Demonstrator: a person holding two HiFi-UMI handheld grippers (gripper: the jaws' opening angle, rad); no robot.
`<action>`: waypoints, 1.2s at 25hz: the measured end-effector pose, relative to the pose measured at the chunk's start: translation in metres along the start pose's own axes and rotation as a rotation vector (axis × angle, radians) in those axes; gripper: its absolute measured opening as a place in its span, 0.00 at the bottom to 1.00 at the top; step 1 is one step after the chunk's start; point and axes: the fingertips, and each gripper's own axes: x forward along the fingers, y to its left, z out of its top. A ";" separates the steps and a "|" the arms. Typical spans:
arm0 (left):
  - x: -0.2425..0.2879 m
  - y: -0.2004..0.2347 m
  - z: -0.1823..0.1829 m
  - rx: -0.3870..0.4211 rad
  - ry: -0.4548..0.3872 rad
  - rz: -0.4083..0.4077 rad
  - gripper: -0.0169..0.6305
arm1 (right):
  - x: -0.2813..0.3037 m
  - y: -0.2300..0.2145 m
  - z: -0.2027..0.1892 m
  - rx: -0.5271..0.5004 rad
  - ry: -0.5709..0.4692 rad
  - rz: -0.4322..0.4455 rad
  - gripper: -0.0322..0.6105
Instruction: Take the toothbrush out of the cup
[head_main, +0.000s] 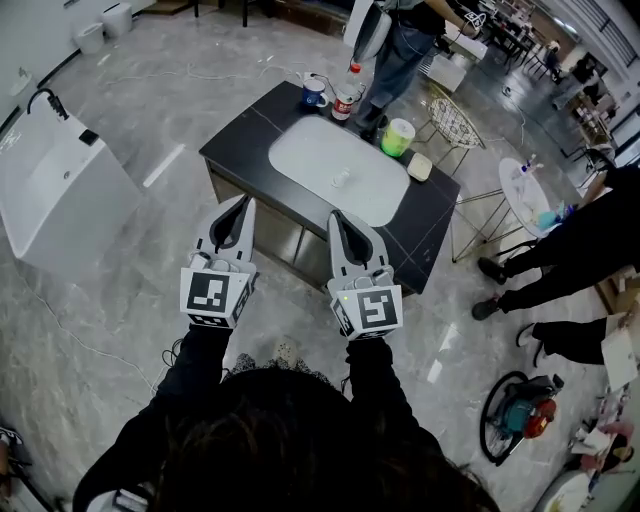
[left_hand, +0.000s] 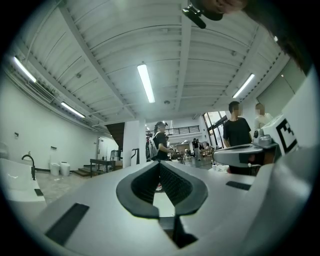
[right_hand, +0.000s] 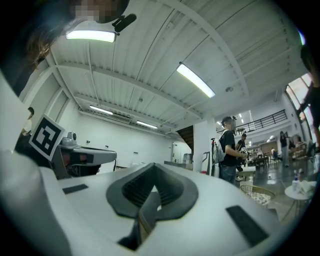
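Observation:
A blue cup (head_main: 313, 93) stands at the far edge of the black table (head_main: 235, 145), beside a clear bottle with a red label (head_main: 346, 95). A thin pale thing seems to stick out of the cup; it is too small to tell whether it is the toothbrush. My left gripper (head_main: 243, 204) and right gripper (head_main: 337, 218) are side by side over the floor, just short of the table's near edge, pointing at it. Both are shut with nothing between the jaws. In the left gripper view, the left gripper (left_hand: 160, 166) shows closed pads, as does the right gripper (right_hand: 152, 171) in its own view.
A white oval basin (head_main: 335, 170) is set in the tabletop, with a green cup (head_main: 398, 137) and a pale small box (head_main: 420, 167) beyond it. A person (head_main: 400, 45) stands behind the table. A white sink unit (head_main: 60, 190) is at left, a wire chair (head_main: 455, 122) at right.

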 end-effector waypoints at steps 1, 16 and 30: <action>0.007 0.001 0.000 -0.001 -0.004 0.001 0.04 | 0.005 -0.005 0.000 -0.005 -0.002 0.003 0.05; 0.073 0.001 -0.011 -0.015 -0.009 0.001 0.04 | 0.042 -0.053 -0.014 -0.016 0.001 0.018 0.05; 0.119 0.010 -0.017 -0.016 -0.014 -0.030 0.04 | 0.067 -0.079 -0.029 -0.013 0.024 -0.002 0.05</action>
